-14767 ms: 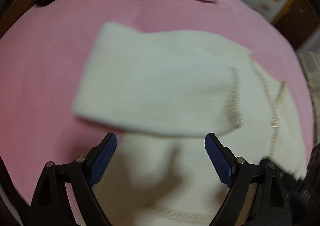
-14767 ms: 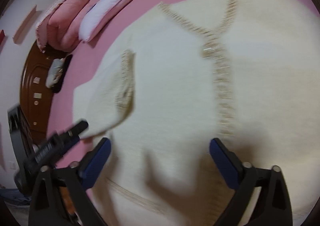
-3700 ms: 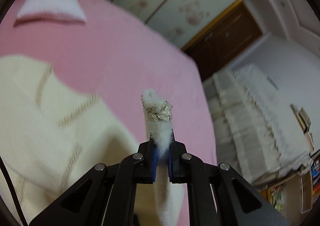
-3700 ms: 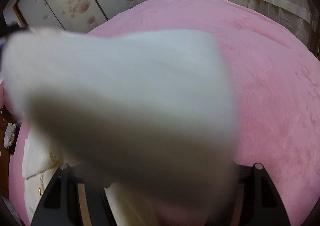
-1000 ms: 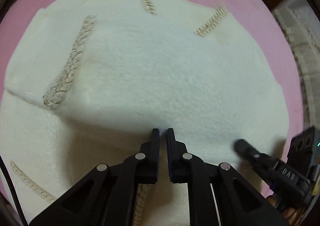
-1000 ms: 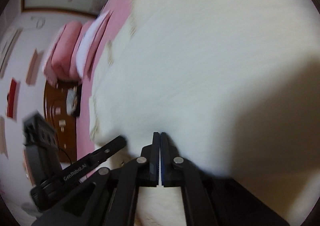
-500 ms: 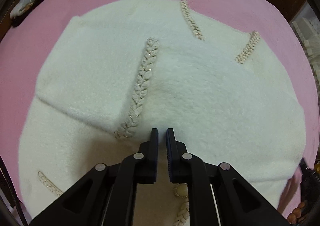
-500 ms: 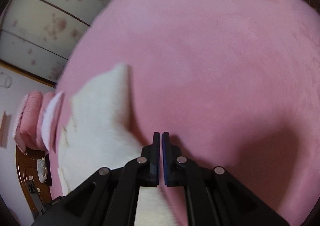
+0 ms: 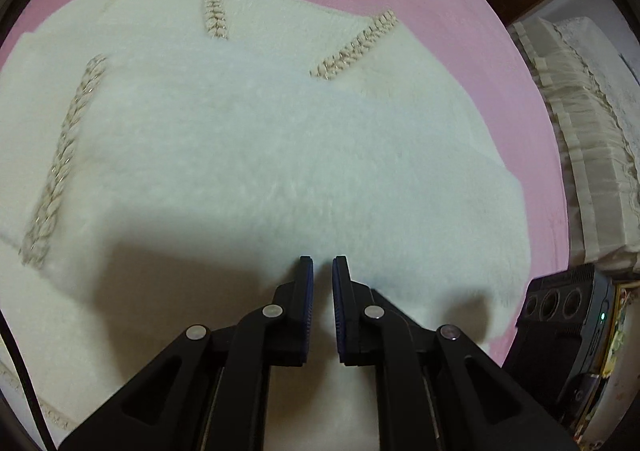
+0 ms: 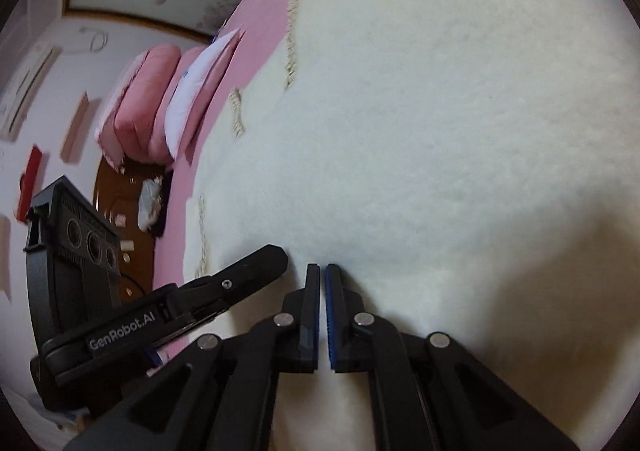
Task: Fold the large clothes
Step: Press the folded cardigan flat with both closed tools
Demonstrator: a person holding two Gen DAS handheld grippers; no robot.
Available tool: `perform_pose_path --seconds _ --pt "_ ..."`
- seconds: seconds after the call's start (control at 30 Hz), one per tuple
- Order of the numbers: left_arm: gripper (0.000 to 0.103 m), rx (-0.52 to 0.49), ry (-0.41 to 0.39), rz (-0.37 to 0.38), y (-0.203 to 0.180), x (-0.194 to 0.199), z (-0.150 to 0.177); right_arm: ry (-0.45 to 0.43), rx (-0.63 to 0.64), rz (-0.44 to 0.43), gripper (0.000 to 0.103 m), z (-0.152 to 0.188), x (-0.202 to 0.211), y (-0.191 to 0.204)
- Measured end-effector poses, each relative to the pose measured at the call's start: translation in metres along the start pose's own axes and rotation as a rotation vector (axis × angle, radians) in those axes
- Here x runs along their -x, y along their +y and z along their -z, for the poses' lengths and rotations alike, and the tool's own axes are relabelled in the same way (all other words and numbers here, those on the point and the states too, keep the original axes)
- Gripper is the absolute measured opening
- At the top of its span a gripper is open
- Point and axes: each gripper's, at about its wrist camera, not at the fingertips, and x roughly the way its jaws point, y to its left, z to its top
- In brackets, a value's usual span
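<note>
Cream sweater (image 9: 248,139) folded flat on pink bed (image 9: 472,15).
Left gripper (image 9: 322,271) and right gripper (image 10: 322,275) over sweater, jaws nearly together, clamping nothing.

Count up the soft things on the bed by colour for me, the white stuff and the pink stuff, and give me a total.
Cream-white: 2, the fluffy garment and one pillow
Pink: 2, the bedcover and the folded quilt
Total: 4
</note>
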Motion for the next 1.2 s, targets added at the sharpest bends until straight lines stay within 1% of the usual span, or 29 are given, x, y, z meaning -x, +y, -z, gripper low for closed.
perform_pose_path --seconds 0.03,0.13,0.17,0.23,0.3,0.37,0.47,0.53,0.6,0.63,0.67,0.77,0.8,0.83,0.9,0.97,1.0,1.03,1.07,1.1,1.17,1.2 --pt "0.007 0.006 0.0 -0.006 -0.002 -0.005 0.0 0.001 -0.011 -0.01 0.0 -0.003 -0.005 0.0" --pt "0.007 0.011 -0.029 -0.008 -0.003 -0.011 -0.012 -0.023 0.007 -0.036 0.0 -0.003 -0.012 0.001" --pt "0.007 0.003 -0.049 -0.019 -0.002 -0.01 -0.016 -0.039 0.022 -0.03 0.0 -0.01 -0.01 0.002" --pt "0.007 -0.001 -0.109 -0.038 0.002 -0.007 -0.026 -0.072 0.048 0.024 0.0 -0.027 -0.003 -0.003" --pt "0.006 0.02 -0.15 -0.052 0.009 -0.003 -0.033 -0.1 0.037 0.032 0.0 -0.053 0.005 -0.013" --pt "0.003 0.032 -0.176 -0.065 0.018 0.0 -0.042 -0.131 0.025 0.034 0.0 -0.069 0.015 -0.023" --pt "0.002 0.0 -0.179 -0.104 0.031 0.003 -0.056 -0.144 0.048 0.083 0.0 -0.087 0.03 -0.031" --pt "0.002 -0.042 -0.198 -0.202 0.034 0.007 -0.065 -0.155 0.084 0.144 0.0 -0.092 0.04 -0.033" --pt "0.002 -0.087 -0.204 -0.318 0.04 0.009 -0.072 -0.181 0.1 0.206 0.0 -0.092 0.058 -0.042" --pt "0.002 -0.088 -0.198 -0.333 0.047 0.009 -0.074 -0.198 0.094 0.228 0.0 -0.092 0.062 -0.044" --pt "0.002 -0.08 -0.198 -0.327 0.052 0.01 -0.074 -0.234 0.089 0.275 0.0 -0.092 0.068 -0.045" --pt "0.002 -0.037 -0.201 -0.27 0.065 0.014 -0.073 -0.357 0.066 0.411 0.0 -0.09 0.08 -0.047" --pt "0.002 -0.024 -0.203 -0.26 0.069 0.014 -0.072 -0.388 0.053 0.438 0.0 -0.09 0.082 -0.047" --pt "0.002 -0.015 -0.205 -0.256 0.072 0.015 -0.071 -0.396 0.055 0.46 0.0 -0.089 0.081 -0.044" --pt "0.002 -0.003 -0.207 -0.261 0.069 0.007 -0.071 -0.397 0.146 0.573 0.0 -0.087 0.071 -0.027" --pt "0.002 0.007 -0.197 -0.28 0.061 0.011 -0.069 -0.398 0.206 0.662 0.0 -0.085 0.063 -0.014" --pt "0.002 0.017 -0.188 -0.302 0.056 0.014 -0.071 -0.394 0.21 0.694 0.0 -0.085 0.061 -0.006" --pt "0.002 0.015 -0.19 -0.314 0.053 0.018 -0.071 -0.396 0.205 0.705 0.0 -0.086 0.061 0.001" --pt "0.003 0.011 -0.201 -0.309 0.045 0.022 -0.07 -0.404 0.2 0.683 0.0 -0.085 0.063 0.011" --pt "0.003 0.001 -0.207 -0.269 0.037 0.025 -0.069 -0.404 0.21 0.613 0.0 -0.084 0.064 0.018" --pt "0.004 -0.019 -0.167 -0.164 0.023 0.021 -0.069 -0.353 0.285 0.385 0.0 -0.08 0.058 0.037" --pt "0.004 -0.024 -0.139 -0.129 0.015 0.015 -0.068 -0.316 0.326 0.324 0.0 -0.076 0.056 0.041"
